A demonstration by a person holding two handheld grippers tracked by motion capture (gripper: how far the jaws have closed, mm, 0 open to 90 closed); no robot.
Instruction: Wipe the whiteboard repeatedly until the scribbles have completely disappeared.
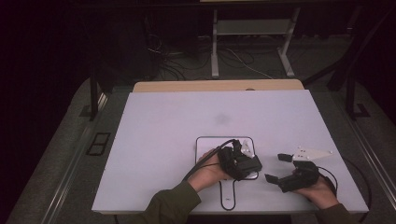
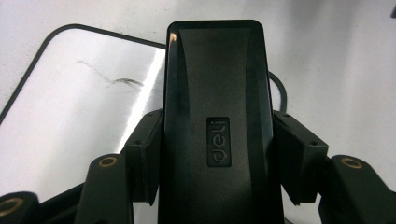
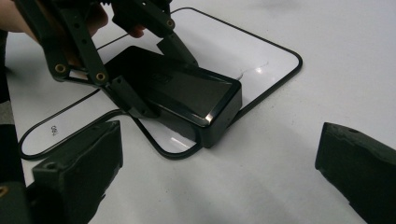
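Left tongs (image 2: 215,154) pinch black box (image 2: 217,93) by its sides over white board (image 3: 261,60) | right tongs (image 3: 219,182) spread, waiting beside on surface (image 1: 163,121)

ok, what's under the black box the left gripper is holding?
The black box sits on a white board with a black rim, clamped by the left gripper. The board's glossy surface shows around the box; the patch directly beneath it is covered.
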